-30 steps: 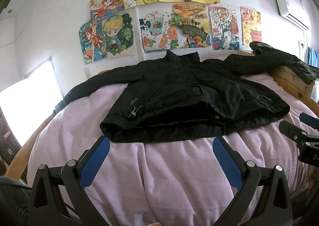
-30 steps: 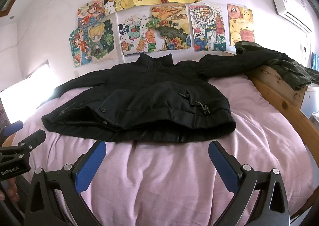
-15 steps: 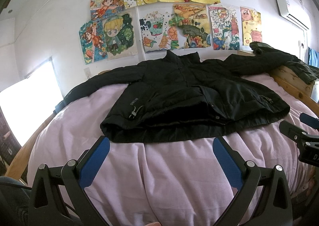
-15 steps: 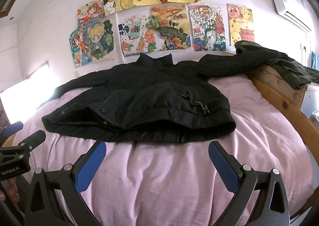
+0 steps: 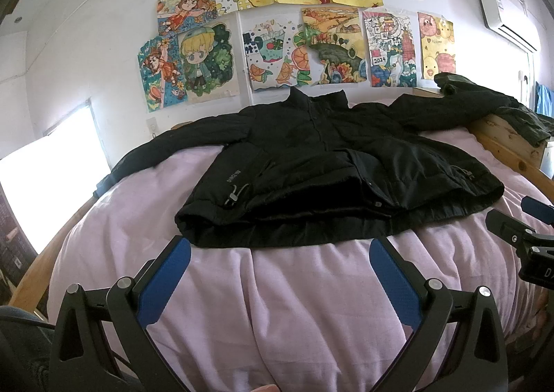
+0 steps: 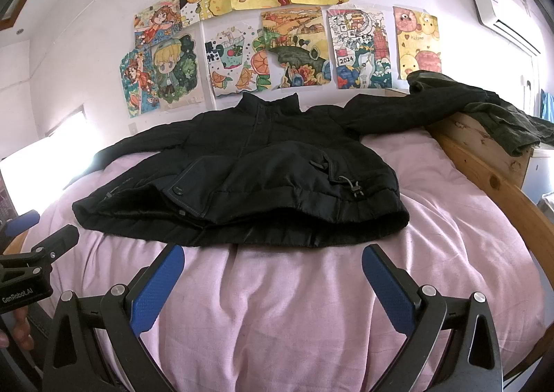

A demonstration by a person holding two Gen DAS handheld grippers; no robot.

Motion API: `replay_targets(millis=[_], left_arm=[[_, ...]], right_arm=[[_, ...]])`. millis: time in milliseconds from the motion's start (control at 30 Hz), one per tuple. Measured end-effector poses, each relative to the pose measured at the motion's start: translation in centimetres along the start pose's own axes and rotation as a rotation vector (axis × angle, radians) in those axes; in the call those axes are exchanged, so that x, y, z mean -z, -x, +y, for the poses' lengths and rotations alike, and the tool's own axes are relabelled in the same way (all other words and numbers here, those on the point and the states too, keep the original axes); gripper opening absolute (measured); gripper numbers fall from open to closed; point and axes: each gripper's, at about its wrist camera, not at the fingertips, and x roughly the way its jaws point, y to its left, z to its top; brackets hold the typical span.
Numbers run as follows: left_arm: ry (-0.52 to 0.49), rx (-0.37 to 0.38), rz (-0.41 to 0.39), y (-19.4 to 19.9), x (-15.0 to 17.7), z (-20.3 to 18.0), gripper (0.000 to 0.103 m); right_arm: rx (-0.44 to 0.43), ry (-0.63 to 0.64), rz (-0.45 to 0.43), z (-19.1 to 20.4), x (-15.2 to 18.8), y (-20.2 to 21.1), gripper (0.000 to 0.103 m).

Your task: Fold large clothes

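Note:
A large black jacket (image 5: 322, 167) lies front up on the pink bed cover (image 5: 294, 305), collar toward the wall, both sleeves spread out. It also shows in the right wrist view (image 6: 263, 177). Its right sleeve (image 6: 408, 111) runs up onto the wooden bed rail. My left gripper (image 5: 280, 253) is open and empty, held just short of the jacket's hem. My right gripper (image 6: 273, 258) is open and empty, also just short of the hem. Each gripper shows at the edge of the other's view.
A wooden bed rail (image 6: 484, 167) runs along the right side, with a dark green garment (image 6: 502, 118) draped over it. Children's drawings (image 5: 294, 46) cover the back wall. A bright window (image 5: 48, 177) is at left. An air conditioner (image 5: 509, 21) hangs at upper right.

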Motion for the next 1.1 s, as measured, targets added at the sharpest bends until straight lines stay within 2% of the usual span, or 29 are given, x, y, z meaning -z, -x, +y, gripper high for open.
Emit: replay_targets(millis=[333, 533, 700, 800, 967, 1100], left_arm=[[-0.001, -0.001, 0.005, 0.0, 0.0, 0.0, 0.102], [0.013, 0.002, 0.027, -0.8, -1.0, 0.7, 0.102], [0.051, 0.028, 0.086, -1.1, -2.2, 1.9, 0.102], [0.065, 0.072, 0.065, -0.1, -5.4, 2.6, 0.102], [0.006, 0.070, 0.001, 0.5, -11.7, 2.7, 0.102], [-0.035, 0.058, -0.022, -0.3, -16.3, 2.1, 0.102]], right_arm=[[0.030, 0.004, 0.001, 0.1, 0.2, -0.2, 0.103], [0.096, 0.008, 0.082, -0.1, 0.5, -1.5, 0.103], [0.180, 0.007, 0.144, -0.5, -1.8, -1.0, 0.103], [0.203, 0.024, 0.139, -0.4, -3.8, -0.2, 0.103], [0.191, 0.106, 0.108, 0.0, -8.7, 0.5, 0.103], [0.098, 0.228, 0.111, 0.2, -14.2, 0.2, 0.103]])
